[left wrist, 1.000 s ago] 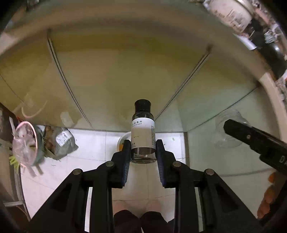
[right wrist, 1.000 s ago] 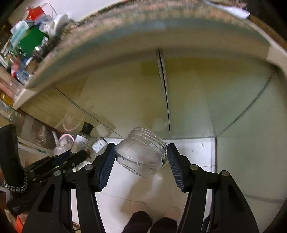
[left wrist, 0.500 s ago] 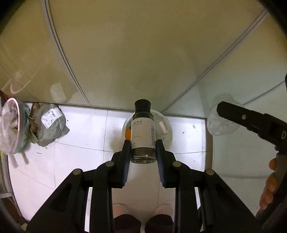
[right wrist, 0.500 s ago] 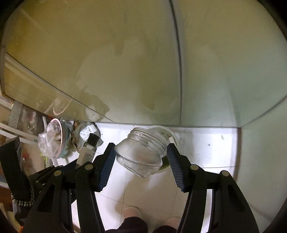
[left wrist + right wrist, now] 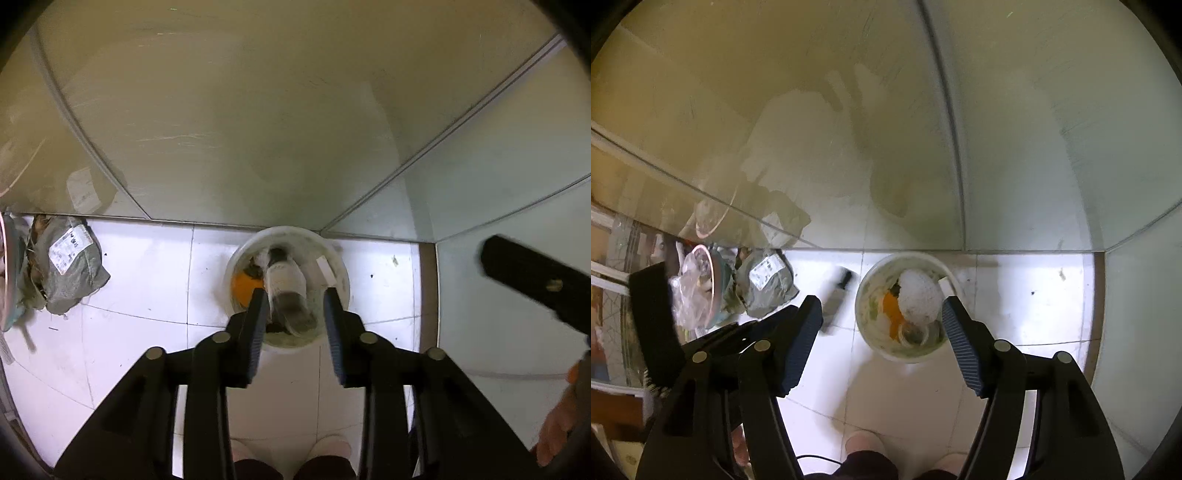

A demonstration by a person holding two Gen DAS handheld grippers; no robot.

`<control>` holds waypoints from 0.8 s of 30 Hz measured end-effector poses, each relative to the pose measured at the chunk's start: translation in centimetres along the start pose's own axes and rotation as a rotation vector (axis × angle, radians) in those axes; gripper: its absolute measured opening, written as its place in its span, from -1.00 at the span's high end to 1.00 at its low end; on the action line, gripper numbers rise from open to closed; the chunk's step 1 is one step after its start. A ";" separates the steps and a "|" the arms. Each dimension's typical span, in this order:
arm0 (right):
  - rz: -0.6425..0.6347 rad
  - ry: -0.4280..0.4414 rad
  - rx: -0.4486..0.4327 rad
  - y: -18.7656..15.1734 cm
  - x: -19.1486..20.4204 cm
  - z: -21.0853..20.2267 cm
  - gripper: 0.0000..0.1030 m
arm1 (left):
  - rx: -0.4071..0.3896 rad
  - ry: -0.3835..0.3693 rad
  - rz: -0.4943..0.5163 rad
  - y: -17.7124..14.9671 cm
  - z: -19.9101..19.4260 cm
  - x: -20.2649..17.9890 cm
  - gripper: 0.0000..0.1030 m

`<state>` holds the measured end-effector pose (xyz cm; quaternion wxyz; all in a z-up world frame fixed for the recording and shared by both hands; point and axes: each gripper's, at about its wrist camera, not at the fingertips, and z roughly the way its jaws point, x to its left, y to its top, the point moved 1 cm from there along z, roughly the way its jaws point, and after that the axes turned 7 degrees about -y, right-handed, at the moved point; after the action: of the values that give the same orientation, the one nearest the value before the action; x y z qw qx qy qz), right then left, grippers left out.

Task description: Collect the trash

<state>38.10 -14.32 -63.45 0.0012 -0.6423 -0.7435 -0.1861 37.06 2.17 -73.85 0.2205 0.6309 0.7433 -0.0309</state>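
A white trash bin (image 5: 341, 269) (image 5: 871, 332) stands on the white tiled floor against the cabinet base, with orange and other waste inside. My left gripper (image 5: 294, 295) is open above it; the small black-capped bottle (image 5: 286, 291) is loose and blurred, falling between the fingers toward the bin. In the right wrist view the bottle (image 5: 836, 297) shows blurred in mid-air left of the bin. My right gripper (image 5: 881, 312) is open; the clear glass jar (image 5: 919, 295) is loose and blurred over the bin's mouth.
A grey tied bag with a white label (image 5: 70, 269) (image 5: 768, 288) lies on the floor at the left, beside a bowl of plastic wrap (image 5: 701, 291). Pale cabinet doors (image 5: 258, 129) rise behind the bin. My feet show at the bottom edge.
Both grippers have tilted down over the bin and opened. The bottle has left the left gripper and the jar has left the right gripper; both are dropping toward the bin.
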 end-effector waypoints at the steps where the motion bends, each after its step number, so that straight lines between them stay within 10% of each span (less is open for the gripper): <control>1: -0.001 -0.007 -0.009 0.1 -0.1 -0.7 -0.25 | 0.007 0.000 0.001 0.1 0.0 -0.3 0.30; 9: -0.019 -0.032 -0.055 1.2 0.5 -8.1 -0.25 | 0.000 0.024 0.017 0.1 -7.5 -2.8 0.30; 24: -0.131 -0.026 -0.404 1.4 5.8 -43.2 -0.25 | -0.369 0.083 0.124 -2.4 -45.5 -16.7 0.22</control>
<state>28.18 -20.71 -21.44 -0.1493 -0.5822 -0.7312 -0.3226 23.45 0.98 -27.26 0.3029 0.6252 0.7045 0.1454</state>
